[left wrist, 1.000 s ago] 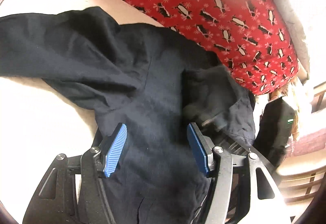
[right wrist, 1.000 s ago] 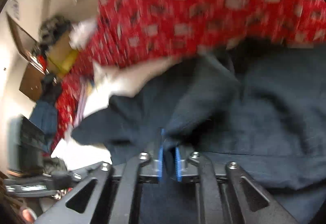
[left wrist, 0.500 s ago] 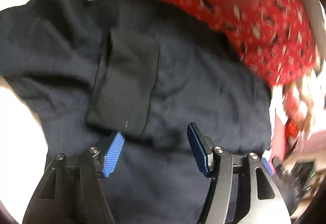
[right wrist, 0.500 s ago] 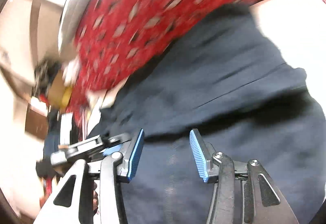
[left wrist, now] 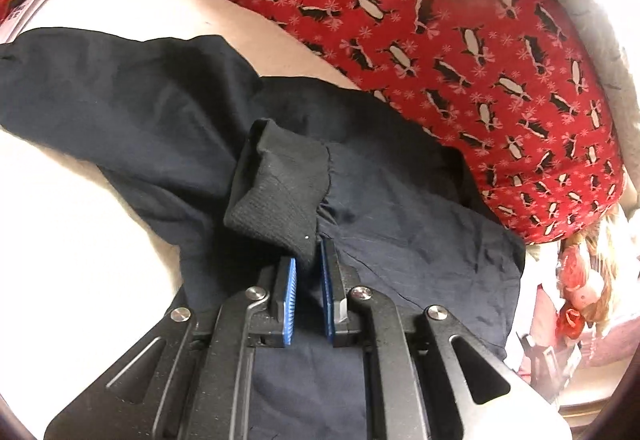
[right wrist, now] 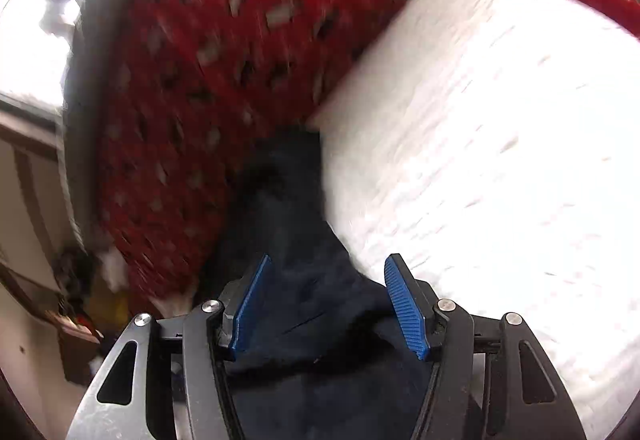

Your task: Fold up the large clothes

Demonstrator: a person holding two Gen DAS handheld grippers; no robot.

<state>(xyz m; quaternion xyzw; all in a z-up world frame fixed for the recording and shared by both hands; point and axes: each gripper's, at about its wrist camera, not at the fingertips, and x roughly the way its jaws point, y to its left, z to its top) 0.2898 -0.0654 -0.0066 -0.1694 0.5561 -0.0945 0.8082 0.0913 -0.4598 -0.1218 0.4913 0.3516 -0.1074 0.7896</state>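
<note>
L gripper (left wrist: 307, 272) now clamped on ribbed cuff (left wrist: 276, 196), prev. open; R gripper (right wrist: 328, 304) fingers apart.

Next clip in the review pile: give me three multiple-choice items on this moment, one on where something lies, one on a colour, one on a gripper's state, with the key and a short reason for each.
1. Where does the ribbed cuff sit relative to the left gripper?
A. far off on the white bedding
B. between the fingertips
C. under the red blanket

2. What colour is the penguin blanket?
A. green
B. yellow
C. red

3. How is the right gripper?
A. open above the dark garment
B. shut on the white bedding
C. shut on the penguin blanket

Answers:
1 B, the cuff's lower edge runs down between the closed blue pads.
2 C, red ground with black and white penguins beyond the dark garment.
3 A, its blue pads stand wide apart, with dark cloth showing between them next to the white bedding.
</note>
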